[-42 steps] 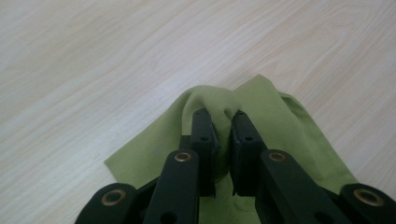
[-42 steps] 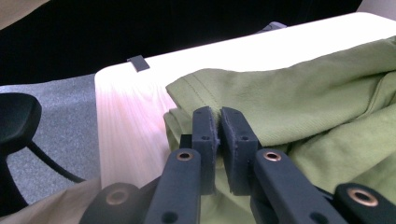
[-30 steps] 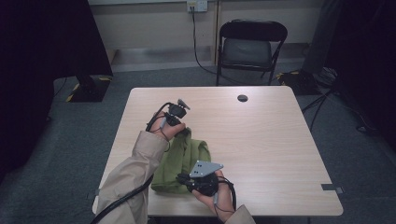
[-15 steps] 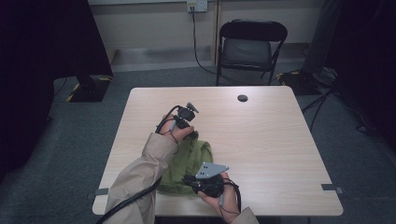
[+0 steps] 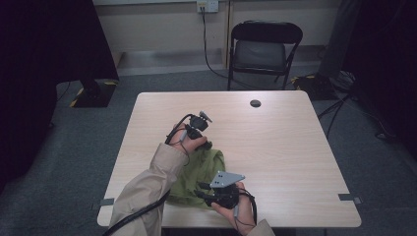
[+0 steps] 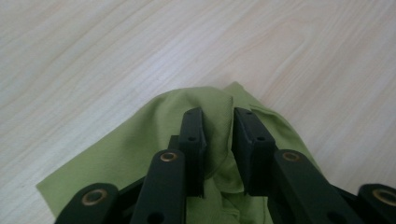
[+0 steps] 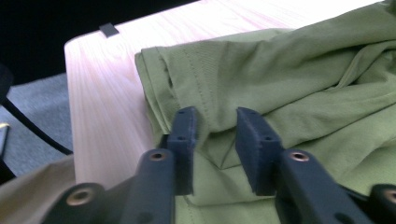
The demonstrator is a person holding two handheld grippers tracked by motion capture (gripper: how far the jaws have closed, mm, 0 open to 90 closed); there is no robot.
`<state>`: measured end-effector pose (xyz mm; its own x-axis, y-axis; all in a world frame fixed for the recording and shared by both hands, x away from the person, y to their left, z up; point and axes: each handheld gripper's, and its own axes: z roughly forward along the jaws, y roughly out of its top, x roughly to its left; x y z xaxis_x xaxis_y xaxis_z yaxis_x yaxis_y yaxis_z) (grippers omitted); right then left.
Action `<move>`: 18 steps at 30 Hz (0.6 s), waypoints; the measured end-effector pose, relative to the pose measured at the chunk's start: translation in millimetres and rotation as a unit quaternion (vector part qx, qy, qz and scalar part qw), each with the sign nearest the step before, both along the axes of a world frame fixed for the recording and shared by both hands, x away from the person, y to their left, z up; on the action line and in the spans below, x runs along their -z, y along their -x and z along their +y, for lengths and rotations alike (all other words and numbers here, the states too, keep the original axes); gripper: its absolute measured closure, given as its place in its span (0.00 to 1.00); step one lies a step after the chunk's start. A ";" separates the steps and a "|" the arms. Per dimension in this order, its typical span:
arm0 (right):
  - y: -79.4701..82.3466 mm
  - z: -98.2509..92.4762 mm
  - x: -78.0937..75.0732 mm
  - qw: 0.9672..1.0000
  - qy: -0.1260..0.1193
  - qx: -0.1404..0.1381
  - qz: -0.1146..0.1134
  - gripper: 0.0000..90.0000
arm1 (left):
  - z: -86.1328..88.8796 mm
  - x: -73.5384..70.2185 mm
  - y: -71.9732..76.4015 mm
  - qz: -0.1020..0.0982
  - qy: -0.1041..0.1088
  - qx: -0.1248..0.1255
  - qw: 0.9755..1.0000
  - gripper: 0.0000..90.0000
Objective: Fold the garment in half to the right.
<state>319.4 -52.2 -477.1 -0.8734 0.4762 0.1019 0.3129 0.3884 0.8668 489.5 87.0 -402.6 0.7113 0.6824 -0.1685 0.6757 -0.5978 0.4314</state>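
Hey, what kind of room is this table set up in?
Probably a lab or studio set up for recording, not a home. A bare wooden table stands on grey carpet, with a folding chair behind it, black curtains at the sides, and cables running to a wall outlet.

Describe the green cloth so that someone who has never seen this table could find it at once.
Start at the pale wooden table and look to its near left part. There a crumpled olive-green cloth lies, reaching the near edge. It is the one soft, coloured thing there; the small dark round spot far off is hard and flat.
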 end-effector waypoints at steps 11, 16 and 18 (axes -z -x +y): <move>-4.7 -3.2 -1.2 1.000 0.012 0.010 0.009 0.45 | -3.5 -3.5 3.5 0.000 0.015 0.003 1.000 0.64; -8.9 -2.4 1.0 0.999 0.015 0.029 0.020 0.22 | -4.0 -1.9 5.1 -0.039 0.018 0.039 0.998 0.29; -10.7 -2.6 1.6 0.999 0.018 0.038 0.022 0.13 | -1.5 -2.8 5.6 -0.065 0.020 0.047 0.997 0.21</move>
<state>330.1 -54.8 -478.7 -0.8294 0.5453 0.1213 0.3804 0.3923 0.8375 484.0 85.5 -399.8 0.7898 0.6057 -0.0965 0.5540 -0.6370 0.5360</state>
